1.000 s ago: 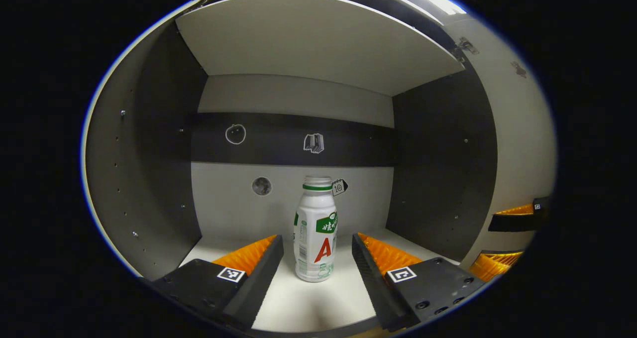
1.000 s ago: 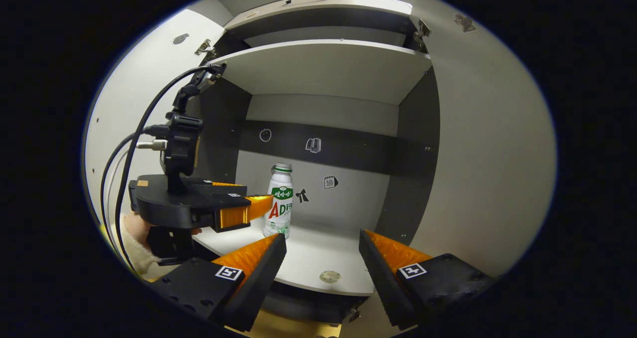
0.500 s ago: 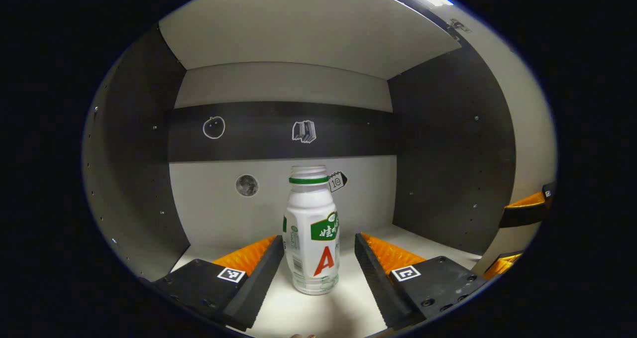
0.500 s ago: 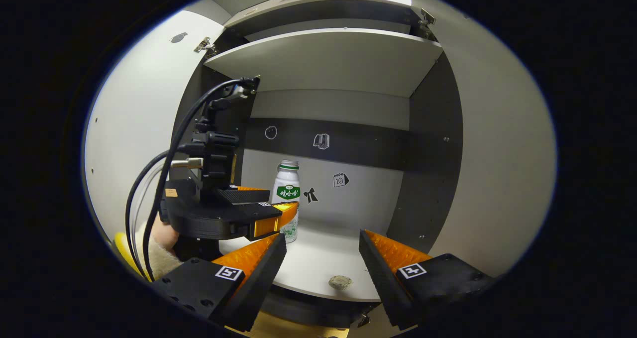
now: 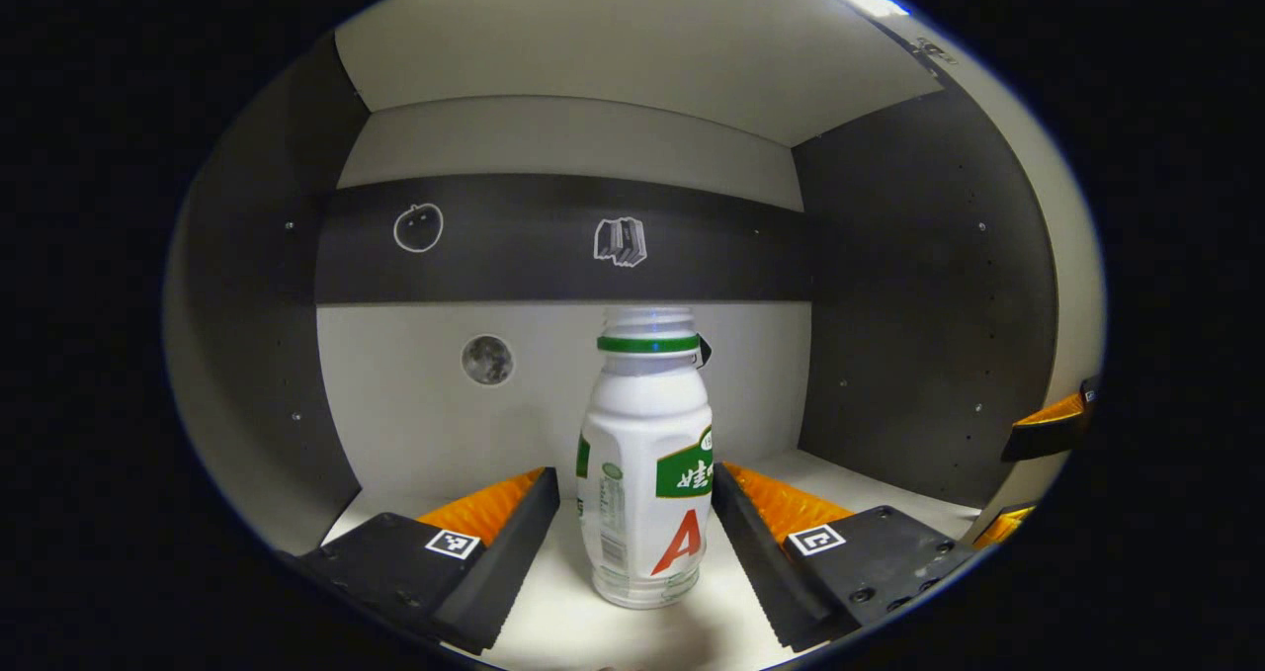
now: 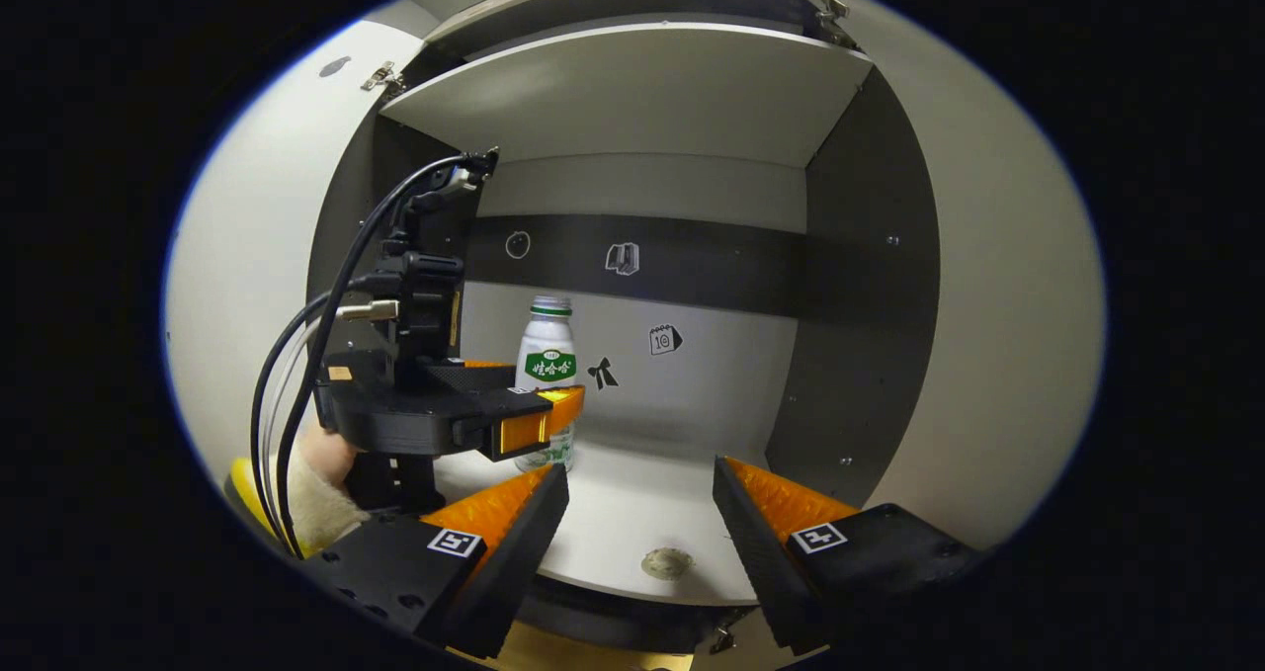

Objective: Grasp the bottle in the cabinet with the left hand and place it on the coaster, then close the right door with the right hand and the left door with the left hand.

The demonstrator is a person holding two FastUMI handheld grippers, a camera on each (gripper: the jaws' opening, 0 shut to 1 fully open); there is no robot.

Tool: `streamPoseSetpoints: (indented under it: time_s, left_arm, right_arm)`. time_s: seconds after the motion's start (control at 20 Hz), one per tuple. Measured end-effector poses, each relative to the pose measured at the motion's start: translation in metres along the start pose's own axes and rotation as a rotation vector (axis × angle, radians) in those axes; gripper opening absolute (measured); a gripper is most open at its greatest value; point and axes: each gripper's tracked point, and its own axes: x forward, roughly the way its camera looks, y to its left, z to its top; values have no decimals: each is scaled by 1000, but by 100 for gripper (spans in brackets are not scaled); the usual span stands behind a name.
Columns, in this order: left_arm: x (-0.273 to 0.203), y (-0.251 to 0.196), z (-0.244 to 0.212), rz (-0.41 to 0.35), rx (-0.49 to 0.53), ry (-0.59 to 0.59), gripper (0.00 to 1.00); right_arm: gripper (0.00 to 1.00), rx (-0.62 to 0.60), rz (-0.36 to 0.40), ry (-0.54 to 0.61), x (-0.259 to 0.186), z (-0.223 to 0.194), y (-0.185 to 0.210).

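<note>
An open cabinet point(image 6: 860, 286) has dark side walls, a pale back panel crossed by a dark band, and a smooth white shelf point(image 5: 553, 622) as its floor. Small outline stickers point(image 5: 620, 241) dot the back wall. Its pale left door point(image 6: 257, 256) stands swung open at 9 o'clock in the right gripper view, and the right door point(image 6: 998, 295) at 3 o'clock.

In the left gripper view, the left gripper point(image 5: 632, 513) sits low on the shelf with its jaws spread wide. Its fingers are wedge shaped, with ribbed inner pads point(image 5: 781, 503). The bottle point(image 5: 647, 463) stands upright between them, at 6 o'clock in the view. It is a white plastic bottle with a rounded shoulder, a green ring at the neck and a printed label. The right finger lies just beside the bottle's side; whether it touches cannot be told. The left finger stands clearly apart from it.

In the right gripper view, the right gripper point(image 6: 637, 513) hangs in front of the shelf edge, jaws wide apart and holding nothing. The left gripper point(image 6: 539, 424) appears at 9 o'clock, with cables point(image 6: 316, 355) rising from its body and a hand point(image 6: 321, 454) in a fuzzy pale sleeve point(image 6: 316, 508) holding it. The bottle point(image 6: 547, 370) stands at its fingertips.
</note>
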Motion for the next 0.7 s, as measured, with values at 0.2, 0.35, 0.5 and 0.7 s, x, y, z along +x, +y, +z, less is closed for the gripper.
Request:
streamPoseSetpoints:
  time_s: [0.2, 0.35, 0.5, 0.7]
  left_arm:
    - [9, -4, 0, -26, 22, -10, 93]
    - [8, -4, 1, -10, 17, -21, 79]
    - [4, -5, 7, -17, -13, -37, 77]
    - [-19, -9, 25, -17, 3, -64, 77]
  right_arm:
    - [98, 19, 0, 7, 6, -4, 0]
    - [98, 14, -3, 15, 7, -6, -1]
    - [97, 15, -10, 7, 2, -1, -3]
    - [97, 9, -8, -12, -12, 10, -1]
